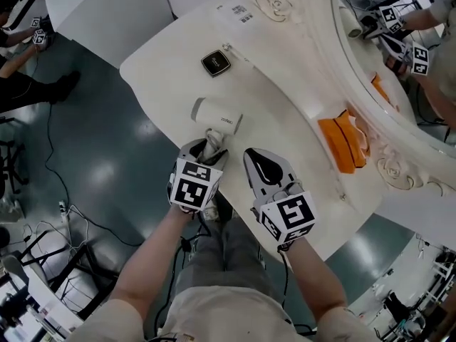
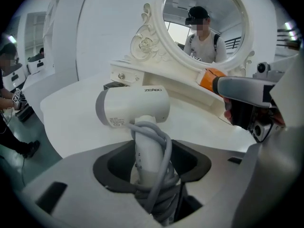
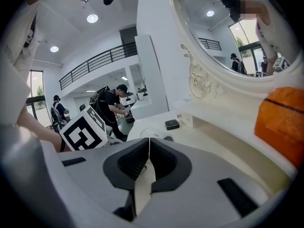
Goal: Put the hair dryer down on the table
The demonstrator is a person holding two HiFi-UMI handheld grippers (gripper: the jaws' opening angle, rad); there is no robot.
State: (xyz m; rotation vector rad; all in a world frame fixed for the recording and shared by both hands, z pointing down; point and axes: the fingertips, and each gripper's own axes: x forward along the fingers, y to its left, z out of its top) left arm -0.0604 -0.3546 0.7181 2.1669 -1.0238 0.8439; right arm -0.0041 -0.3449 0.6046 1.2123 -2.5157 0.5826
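Low centre of the head view: left tool (image 1: 209,147), grey moulded plastic with dark padded jaw recesses, clamped on the handle of the hair dryer (image 1: 216,117).
- Dryer: smooth matte white, short cylindrical barrel with a grey band at the rear end, small grey lettering on the side. The barrel lies crosswise over the near edge of the table (image 1: 178,55); I cannot tell whether it touches the surface.
- Handle: straight, white, running back into the jaws. A grey rubbery cord (image 2: 159,141) is looped and wound round it, and the jaws close over handle and cord together.
- Right tool (image 1: 254,157), just right of the left one: jaws pressed together along a thin seam, nothing between them. It sits at the table's near edge, apart from the dryer.
- Table: glossy white top with a curved outline, over a dark teal floor (image 1: 100,169).
- Upper right of the frame: mirror frame (image 1: 335,70), white, carved with scrolls and rosettes, oval glass.
- Orange piece (image 1: 342,141), blocky and soft-looking, sits at the foot of the frame, right of centre.
- Dark square case (image 1: 215,63) with a pale metallic rim lies flat beyond the dryer, well apart from it.
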